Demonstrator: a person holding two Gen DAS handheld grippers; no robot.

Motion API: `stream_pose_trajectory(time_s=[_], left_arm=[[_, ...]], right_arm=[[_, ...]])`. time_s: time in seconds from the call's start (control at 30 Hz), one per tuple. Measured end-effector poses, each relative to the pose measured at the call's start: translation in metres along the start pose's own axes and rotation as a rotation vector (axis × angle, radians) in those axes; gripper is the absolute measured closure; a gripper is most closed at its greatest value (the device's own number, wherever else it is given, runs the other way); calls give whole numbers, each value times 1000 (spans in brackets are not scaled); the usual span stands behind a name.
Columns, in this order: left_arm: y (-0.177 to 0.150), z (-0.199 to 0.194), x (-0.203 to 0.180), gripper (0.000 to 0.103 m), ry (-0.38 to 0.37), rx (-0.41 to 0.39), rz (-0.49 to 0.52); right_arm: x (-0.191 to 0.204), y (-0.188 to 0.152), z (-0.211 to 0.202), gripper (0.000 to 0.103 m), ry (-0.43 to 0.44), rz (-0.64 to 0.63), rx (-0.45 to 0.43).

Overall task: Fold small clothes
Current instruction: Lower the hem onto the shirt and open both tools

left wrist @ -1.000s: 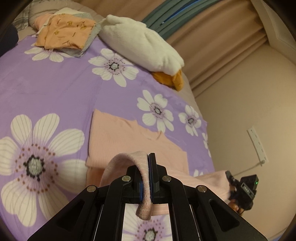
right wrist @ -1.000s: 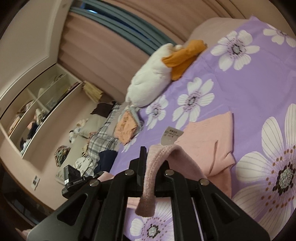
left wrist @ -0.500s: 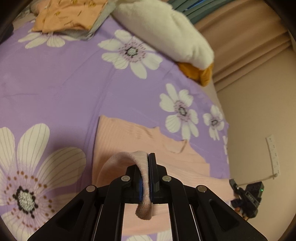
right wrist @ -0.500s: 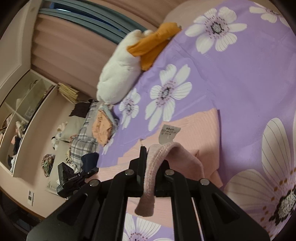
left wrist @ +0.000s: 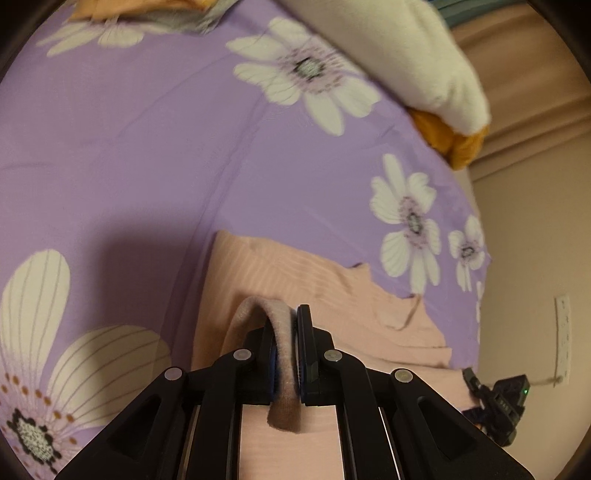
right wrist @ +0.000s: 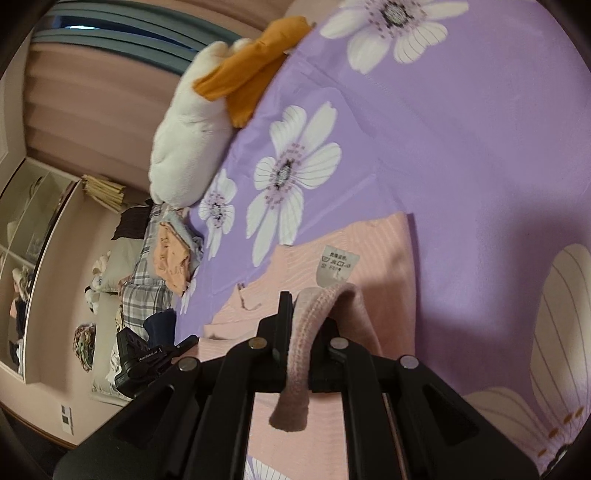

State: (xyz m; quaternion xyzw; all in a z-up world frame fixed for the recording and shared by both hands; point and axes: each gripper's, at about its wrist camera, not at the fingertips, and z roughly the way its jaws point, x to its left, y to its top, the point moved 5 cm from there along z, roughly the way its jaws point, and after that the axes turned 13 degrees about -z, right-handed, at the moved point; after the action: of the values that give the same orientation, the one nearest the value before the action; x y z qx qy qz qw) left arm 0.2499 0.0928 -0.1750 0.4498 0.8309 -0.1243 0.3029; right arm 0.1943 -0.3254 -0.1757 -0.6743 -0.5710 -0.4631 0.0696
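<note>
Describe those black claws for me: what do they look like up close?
Each claw is matte black plastic: two flat fingers on angled linkage bars joined by round silver pins. The left claw has blue pads lining its fingers; on the right claw the pad colour cannot be made out. The other claw's body, seen in the right wrist view, carries small white lettering. No cables or sleeves show.

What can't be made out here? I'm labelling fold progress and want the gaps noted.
- Pink garment: its near part is hidden behind the gripper bodies in both views.
- Care label: print too small to read, right view.
- Folded orange pile: cut off by the left view's top edge.
- Shelf contents: too small, right view.
</note>
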Motion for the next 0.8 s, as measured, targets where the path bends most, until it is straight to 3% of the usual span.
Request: stream_pose_trajectory(time_s=[0.07,0.1,0.13,0.17,0.23,0.63,0.8], left_arm=[[6,7,5,101,7,31,-51],[8,9,7,98,2,41,-70],[10,9,7,86,-11,47,-85],[12,9,6,64,-32,48,-96],[17,6,3,43,-96,44,-130],[49,6,2,43,-44,-68,-155],[35,-11,3,43,0,-88,-59]], right_arm=[[-9,2,3,82,1,42,7],[-12,3,4,69,1,59,4],[-17,6,4,59,8,90,-5],[-19,7,3,57,18,110,-10],[-26,12,1,56,41,153,-23],[-33,37,4,56,0,171,-68],[-24,34,-11,56,-11,106,-83]])
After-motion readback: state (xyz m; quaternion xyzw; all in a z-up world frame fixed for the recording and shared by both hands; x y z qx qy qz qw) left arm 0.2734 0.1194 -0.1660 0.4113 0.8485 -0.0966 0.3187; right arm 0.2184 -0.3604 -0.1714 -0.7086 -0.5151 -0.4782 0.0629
